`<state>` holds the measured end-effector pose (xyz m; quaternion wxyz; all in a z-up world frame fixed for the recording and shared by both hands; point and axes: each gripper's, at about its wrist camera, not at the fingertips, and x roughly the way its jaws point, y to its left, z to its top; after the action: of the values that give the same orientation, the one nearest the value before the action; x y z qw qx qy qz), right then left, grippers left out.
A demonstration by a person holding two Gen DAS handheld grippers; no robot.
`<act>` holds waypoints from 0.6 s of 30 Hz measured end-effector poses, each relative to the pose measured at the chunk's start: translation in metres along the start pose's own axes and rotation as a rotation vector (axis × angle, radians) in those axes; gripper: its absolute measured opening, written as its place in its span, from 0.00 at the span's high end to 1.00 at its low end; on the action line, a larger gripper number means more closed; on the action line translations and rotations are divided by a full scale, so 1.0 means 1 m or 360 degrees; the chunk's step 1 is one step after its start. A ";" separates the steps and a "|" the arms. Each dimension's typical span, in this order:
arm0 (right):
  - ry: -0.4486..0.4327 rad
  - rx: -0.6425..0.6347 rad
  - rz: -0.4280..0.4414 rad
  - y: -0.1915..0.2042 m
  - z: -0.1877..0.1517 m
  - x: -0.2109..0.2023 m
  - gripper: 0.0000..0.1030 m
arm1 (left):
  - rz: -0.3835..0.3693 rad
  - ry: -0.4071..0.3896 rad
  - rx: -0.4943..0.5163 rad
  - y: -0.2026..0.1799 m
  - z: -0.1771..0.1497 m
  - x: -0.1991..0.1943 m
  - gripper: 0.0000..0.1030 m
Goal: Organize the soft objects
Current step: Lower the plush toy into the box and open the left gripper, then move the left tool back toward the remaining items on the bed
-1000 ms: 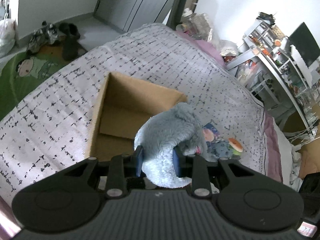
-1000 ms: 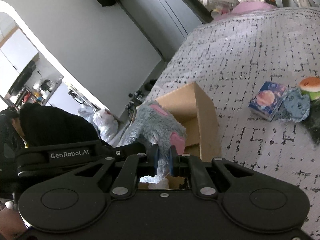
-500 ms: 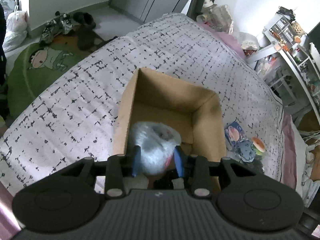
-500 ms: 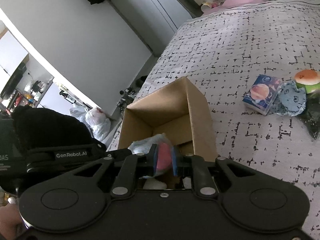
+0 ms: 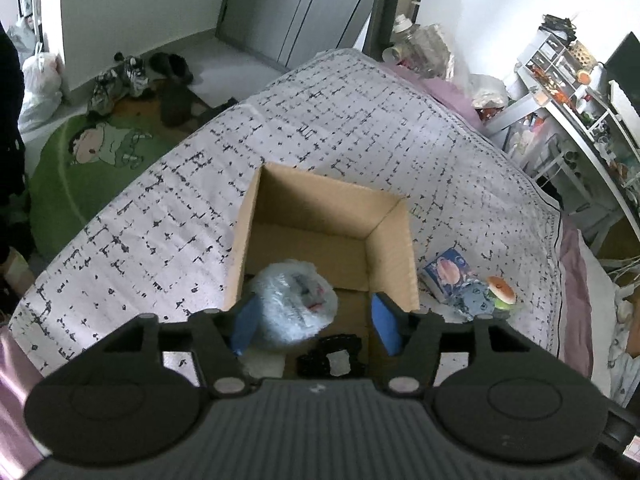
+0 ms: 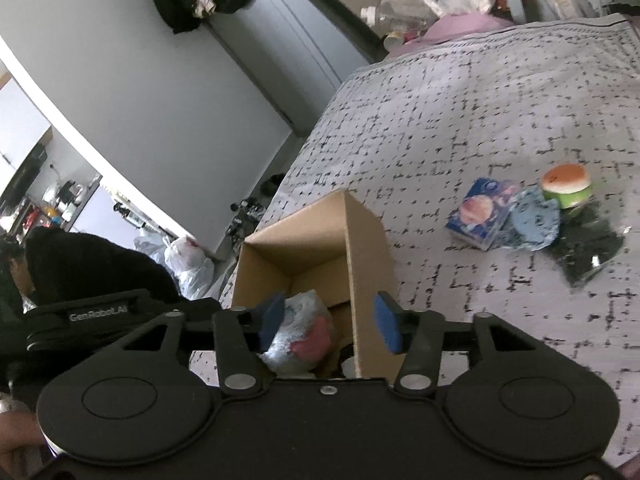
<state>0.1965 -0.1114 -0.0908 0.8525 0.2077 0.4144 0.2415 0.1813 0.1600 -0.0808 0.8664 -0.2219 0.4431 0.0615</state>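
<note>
A grey plush toy [image 5: 290,304] with pink patches lies inside the open cardboard box [image 5: 394,240] on the bed, blurred. It also shows in the right wrist view [image 6: 300,334] in the box [image 6: 368,252]. My left gripper [image 5: 314,322] is open above the box, its pads apart on either side of the toy. My right gripper [image 6: 330,326] is open too, its jaws astride the box's right wall. A black item [image 5: 334,358] lies in the box bottom.
On the patterned bedspread [image 5: 360,132], right of the box, lie a blue packet [image 6: 478,212], a blue soft toy [image 6: 534,222], a burger-shaped squishy [image 6: 566,186] and a dark bag [image 6: 586,248]. Shelves [image 5: 576,92] stand at the far right. A green rug [image 5: 92,160] lies on the floor left.
Both grippers carried the plush toy over the box, lowered it in, then opened. The toy has dropped free into the box.
</note>
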 end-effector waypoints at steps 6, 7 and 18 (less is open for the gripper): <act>-0.0077 0.0009 -0.0077 -0.012 0.005 -0.021 0.28 | 0.0029 -0.0032 0.0043 -0.018 -0.005 -0.010 0.33; -0.0087 0.0018 -0.0084 -0.015 0.005 -0.024 0.26 | 0.0032 -0.0035 0.0049 -0.021 -0.007 -0.011 0.32; -0.0178 0.0173 -0.0198 -0.054 0.014 -0.052 0.06 | 0.0040 -0.0054 0.0127 -0.063 -0.019 -0.015 0.32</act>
<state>0.1925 -0.1867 -0.0814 0.8752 0.2406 0.3908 0.1533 0.1776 0.0966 -0.0575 0.8811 -0.1806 0.4331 0.0584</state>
